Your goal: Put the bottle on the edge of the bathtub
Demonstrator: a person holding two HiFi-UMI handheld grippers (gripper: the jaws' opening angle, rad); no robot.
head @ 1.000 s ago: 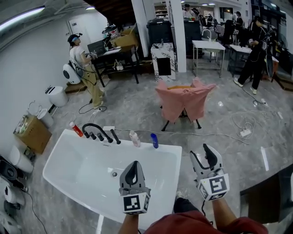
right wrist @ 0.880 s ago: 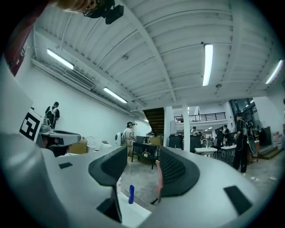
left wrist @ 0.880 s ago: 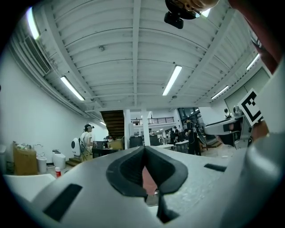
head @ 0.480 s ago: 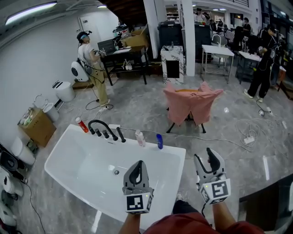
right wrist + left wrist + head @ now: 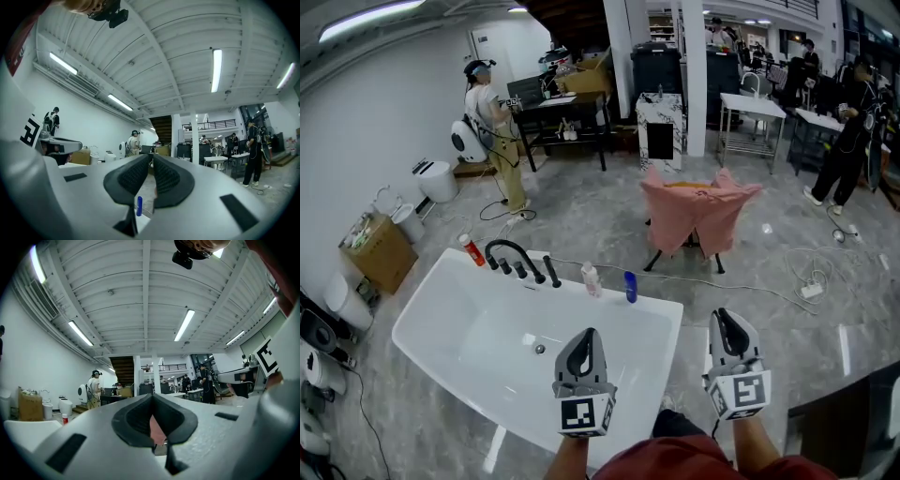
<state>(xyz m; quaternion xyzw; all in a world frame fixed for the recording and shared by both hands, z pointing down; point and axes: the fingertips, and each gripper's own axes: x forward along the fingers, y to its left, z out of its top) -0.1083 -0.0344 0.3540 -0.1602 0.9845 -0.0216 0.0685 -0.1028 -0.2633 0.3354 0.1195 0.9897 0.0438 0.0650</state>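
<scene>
**A:** What is at the left?

**B:** A cardboard box [image 5: 377,253] on the floor, off the left end of the bathtub [image 5: 450,323]. The tub is white, with a drain [image 5: 540,349] in its bottom.

**A:** And the bottles?

**B:** Three stand upright along the tub's far edge. The red bottle [image 5: 470,250] is at the far left corner. Just right of it is the black faucet [image 5: 512,251] with its handles. Further along, towards the far right corner, the clear bottle [image 5: 592,279] and the blue bottle [image 5: 630,286] stand near each other without touching. I cannot tell which one the task means. Neither gripper touches any of them.

**A:** Where is the left gripper?

**B:** The left gripper [image 5: 587,335] is over the tub, close to its near edge and towards the right end. Its pads [image 5: 136,420] meet at the tips with nothing pinched. Only pink shows through the gap lower down.

**A:** What is the pink?

**B:** A pink cloth [image 5: 698,211] draped over a chair, out on the floor well beyond the far edge.

**A:** And the right gripper?

**B:** The right gripper [image 5: 721,317] is off the tub's right end, over the floor. Its jaws have just been closing. The pads [image 5: 133,178] now stand all but pressed together, with a thin slit left and nothing between them. In the right gripper view the blue bottle shows far off, below the pads.
</scene>
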